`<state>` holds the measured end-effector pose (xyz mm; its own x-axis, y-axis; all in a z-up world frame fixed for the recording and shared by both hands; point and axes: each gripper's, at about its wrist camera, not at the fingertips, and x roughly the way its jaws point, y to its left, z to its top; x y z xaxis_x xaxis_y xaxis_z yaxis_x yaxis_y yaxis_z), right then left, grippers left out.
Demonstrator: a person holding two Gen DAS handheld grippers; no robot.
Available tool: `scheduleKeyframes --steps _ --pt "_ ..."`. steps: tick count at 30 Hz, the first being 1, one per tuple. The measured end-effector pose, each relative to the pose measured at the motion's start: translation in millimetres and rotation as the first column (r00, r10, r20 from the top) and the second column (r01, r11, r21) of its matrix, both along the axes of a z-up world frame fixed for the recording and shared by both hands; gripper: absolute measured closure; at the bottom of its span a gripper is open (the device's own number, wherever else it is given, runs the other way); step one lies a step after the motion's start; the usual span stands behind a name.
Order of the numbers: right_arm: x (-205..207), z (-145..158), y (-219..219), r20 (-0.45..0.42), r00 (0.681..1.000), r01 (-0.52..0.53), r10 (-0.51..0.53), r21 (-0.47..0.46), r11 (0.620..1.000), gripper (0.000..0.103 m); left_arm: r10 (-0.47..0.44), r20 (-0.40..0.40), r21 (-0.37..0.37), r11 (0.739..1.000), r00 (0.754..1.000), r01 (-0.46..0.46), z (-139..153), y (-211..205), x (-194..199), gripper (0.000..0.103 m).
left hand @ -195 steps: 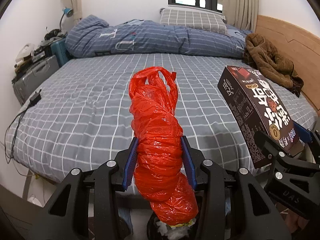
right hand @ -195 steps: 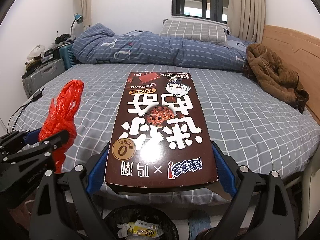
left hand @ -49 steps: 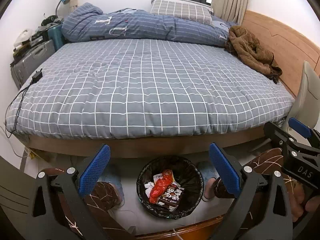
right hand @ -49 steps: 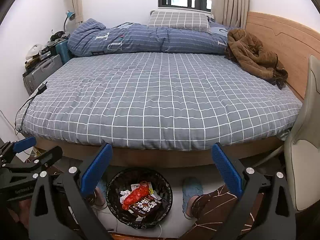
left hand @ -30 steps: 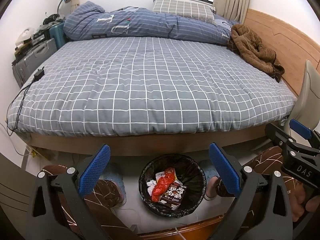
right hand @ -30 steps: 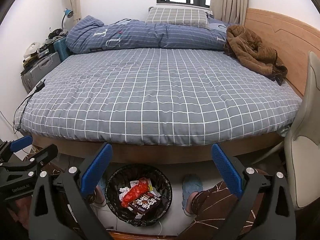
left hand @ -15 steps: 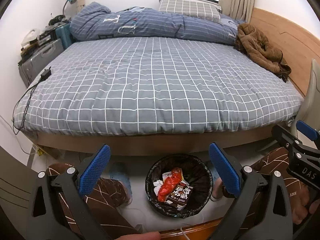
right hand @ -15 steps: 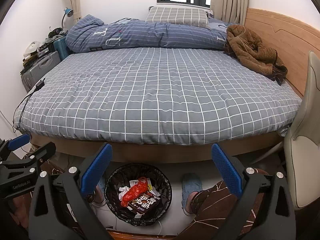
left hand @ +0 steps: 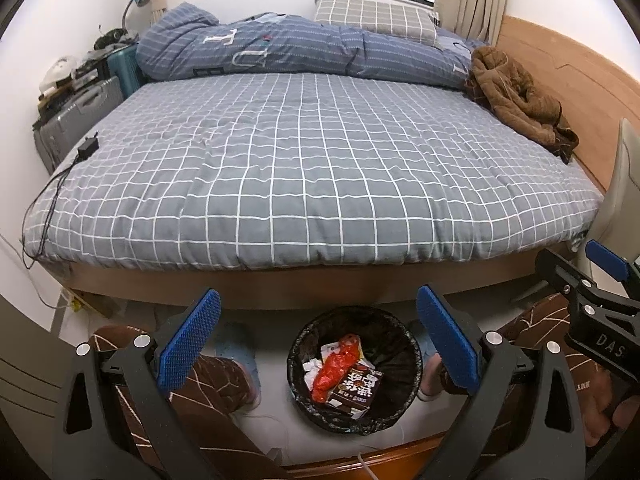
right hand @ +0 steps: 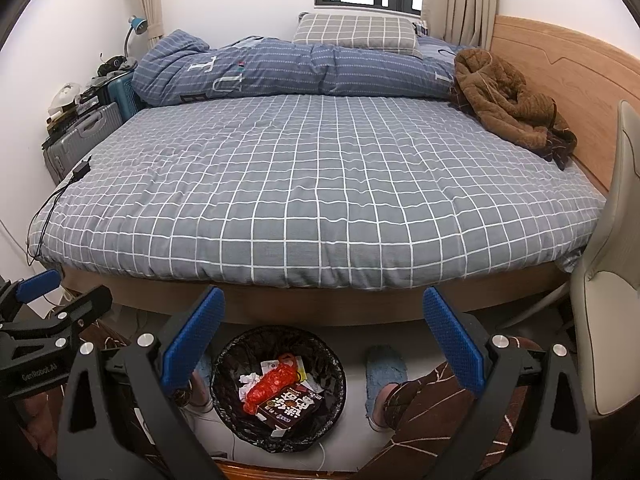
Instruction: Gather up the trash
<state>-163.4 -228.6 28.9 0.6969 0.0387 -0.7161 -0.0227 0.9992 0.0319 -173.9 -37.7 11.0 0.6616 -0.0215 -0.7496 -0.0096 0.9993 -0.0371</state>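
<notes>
While both tools hang over the floor, the left gripper [left hand: 318, 340] and the right gripper [right hand: 324, 342] have their blue-padded fingers spread wide with nothing between them. Below them the round black-lined waste bin [left hand: 298, 344] holds the crumpled red plastic bag [left hand: 334, 366] and the dark brown printed carton [left hand: 354, 390], lying touching on white paper scraps. The person's slippered feet stand either side. Beyond is the grey checked bedspread [left hand: 312, 168], bare of litter, then a brown fleece jacket [left hand: 516, 100] by the headboard. The risk I judge: a foot nudging the light bin could tip it and spill the trash.
</notes>
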Motion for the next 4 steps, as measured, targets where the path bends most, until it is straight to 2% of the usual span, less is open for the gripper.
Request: scheduleKeyframes --steps 4 --pt "-0.4 -3.7 1.1 0.003 1.0 -0.006 0.006 -0.002 1.0 0.008 -0.002 0.001 -0.002 1.0 1.0 0.002 0.5 -1.0 -0.3 0.007"
